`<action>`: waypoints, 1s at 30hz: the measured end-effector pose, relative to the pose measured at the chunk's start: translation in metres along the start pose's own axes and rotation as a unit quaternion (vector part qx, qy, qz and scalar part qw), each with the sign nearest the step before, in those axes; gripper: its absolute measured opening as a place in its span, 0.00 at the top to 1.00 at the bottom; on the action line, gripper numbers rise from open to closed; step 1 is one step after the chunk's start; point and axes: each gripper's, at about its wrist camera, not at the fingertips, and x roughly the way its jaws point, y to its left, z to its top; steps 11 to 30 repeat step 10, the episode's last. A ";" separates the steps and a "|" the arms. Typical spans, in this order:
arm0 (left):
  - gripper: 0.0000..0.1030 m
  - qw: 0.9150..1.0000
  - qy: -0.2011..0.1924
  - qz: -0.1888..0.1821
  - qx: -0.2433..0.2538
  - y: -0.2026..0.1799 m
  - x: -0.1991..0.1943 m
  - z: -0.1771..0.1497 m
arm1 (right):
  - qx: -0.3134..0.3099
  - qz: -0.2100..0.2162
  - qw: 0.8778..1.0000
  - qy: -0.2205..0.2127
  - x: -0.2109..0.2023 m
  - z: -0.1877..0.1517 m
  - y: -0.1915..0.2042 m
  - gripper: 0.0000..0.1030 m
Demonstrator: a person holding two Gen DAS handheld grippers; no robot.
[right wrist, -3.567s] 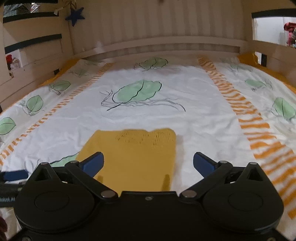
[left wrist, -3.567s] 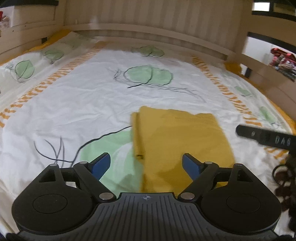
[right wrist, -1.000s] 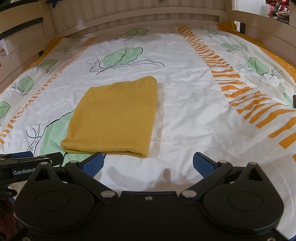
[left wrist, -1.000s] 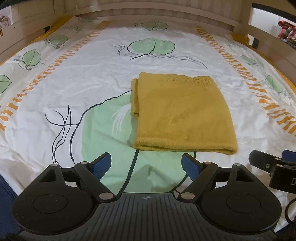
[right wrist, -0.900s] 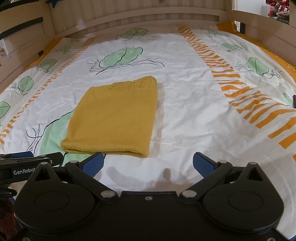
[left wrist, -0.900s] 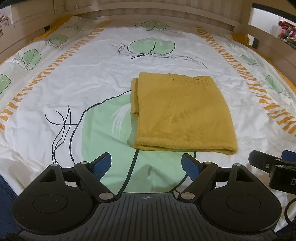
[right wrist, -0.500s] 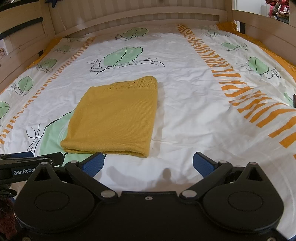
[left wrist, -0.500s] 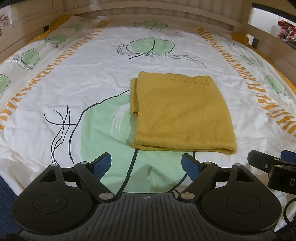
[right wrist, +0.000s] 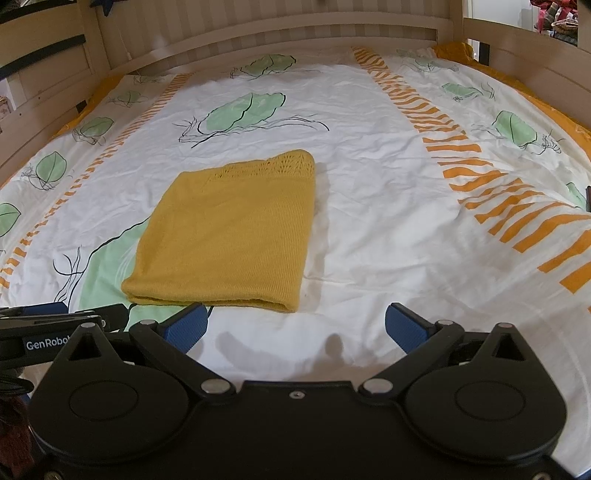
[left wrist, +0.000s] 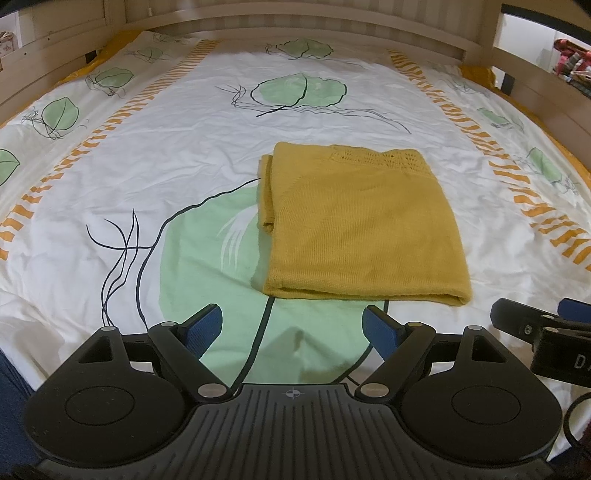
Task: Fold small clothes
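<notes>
- I see the yellow knit (left wrist: 364, 225) lying folded into a flat rectangle on the sheet (left wrist: 184, 147), near the middle of the bed.
- Its thick folded edge faces me; the openwork band runs along the far edge.
- On its left side, in the left view, a narrow strip of a lower layer sticks out past the top layer.
- It lies partly over a big green leaf print and partly on white.
- My left gripper (left wrist: 291, 326) stands wide, blue pads apart, holding nothing, just short of the knit's near edge.
- My right gripper (right wrist: 295, 325) is also spread wide and empty, near the knit's near right corner and not touching it.
- In the right view the knit (right wrist: 231, 230) sits left of centre, and the left gripper (right wrist: 55, 328) shows at the left edge.
- In the left view the right gripper (left wrist: 543, 328) shows at the right edge.
- A wooden bed rail (right wrist: 258, 33) runs around the far side of the sheet (right wrist: 388, 221).
</notes>
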 end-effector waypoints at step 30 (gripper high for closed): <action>0.19 1.000 -0.008 0.002 0.006 0.000 0.000 0.000 | 0.000 0.001 1.000 0.002 0.003 -0.002 0.003 0.01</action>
